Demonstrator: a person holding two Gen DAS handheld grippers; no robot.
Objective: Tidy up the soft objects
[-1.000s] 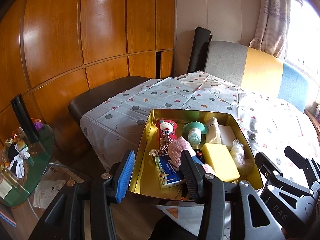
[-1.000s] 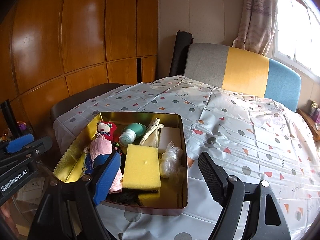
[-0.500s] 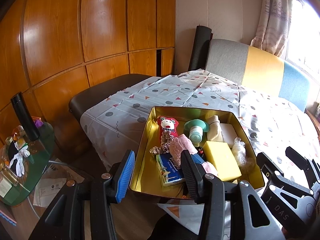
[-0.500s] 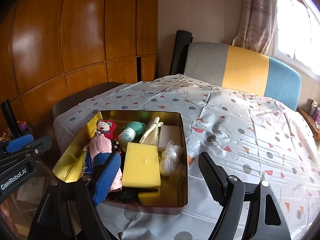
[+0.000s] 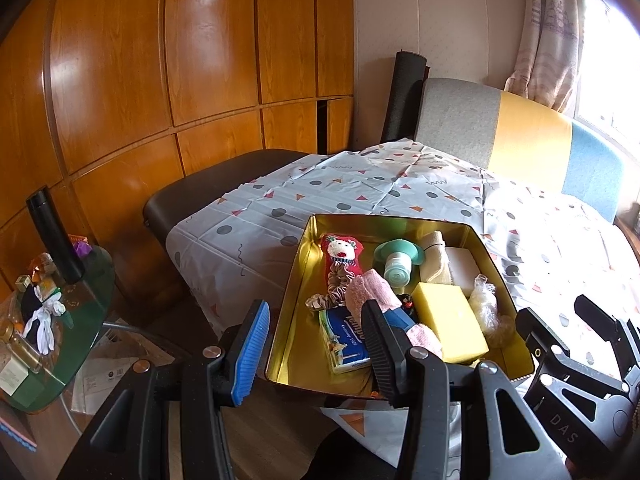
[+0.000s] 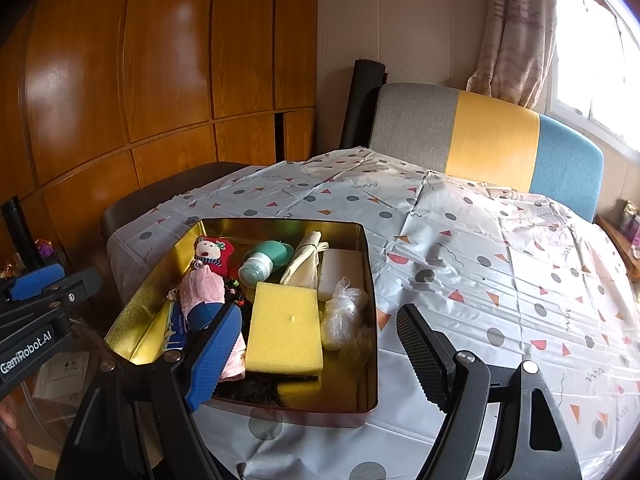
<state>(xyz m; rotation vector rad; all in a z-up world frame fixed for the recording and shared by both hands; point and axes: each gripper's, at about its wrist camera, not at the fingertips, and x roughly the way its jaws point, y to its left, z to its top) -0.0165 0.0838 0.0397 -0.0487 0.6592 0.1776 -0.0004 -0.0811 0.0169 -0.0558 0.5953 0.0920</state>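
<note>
Since a second ago we see little change: our left claw and right claw both stay apart, gripping nothing, and the gold tin of soft things still sits just ahead on the bench

"gemrobot.ai" on left gripper; "das" on right gripper
</note>
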